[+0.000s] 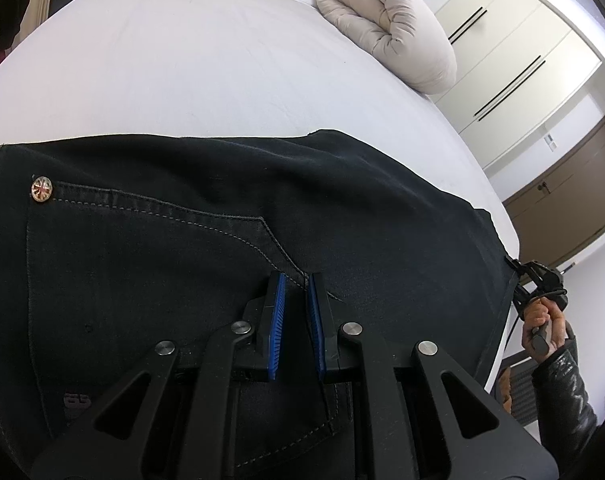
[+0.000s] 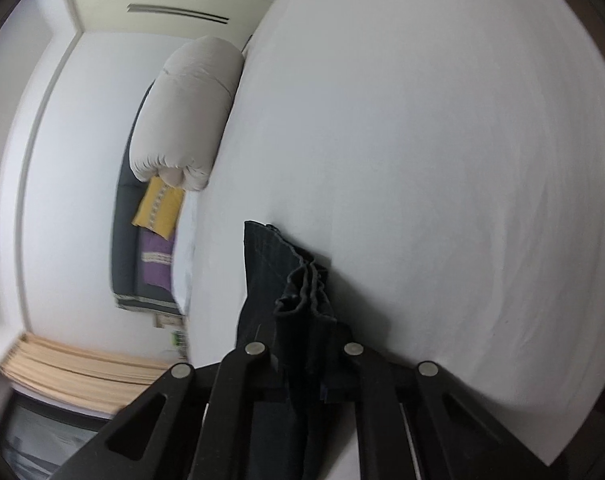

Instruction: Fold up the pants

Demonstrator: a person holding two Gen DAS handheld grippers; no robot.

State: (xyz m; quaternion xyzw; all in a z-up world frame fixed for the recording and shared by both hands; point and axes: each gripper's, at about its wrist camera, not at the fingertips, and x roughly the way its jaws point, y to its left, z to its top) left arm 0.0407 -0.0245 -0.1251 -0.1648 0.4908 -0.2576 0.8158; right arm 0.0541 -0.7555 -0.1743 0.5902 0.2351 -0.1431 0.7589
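Black denim pants [image 1: 206, 264] lie across the white bed [image 1: 182, 72], waist at the left with a metal button [image 1: 42, 189] and a pocket seam. My left gripper [image 1: 296, 280] hovers just over the seat of the pants, its blue pads [image 1: 277, 312] a little apart with nothing between them. My right gripper [image 1: 522, 280] shows at the far right edge of the left wrist view, shut on the leg end. In the right wrist view the right gripper [image 2: 302, 320] is shut on the bunched hem of the pants [image 2: 298, 280], held off the bed [image 2: 442, 160].
A rolled beige duvet [image 1: 386, 28] lies at the head of the bed, also in the right wrist view [image 2: 186, 112]. Yellow and purple cushions [image 2: 158, 208] sit beside it. White wardrobes [image 1: 514, 52] and a brown door [image 1: 574, 200] stand past the bed's right edge.
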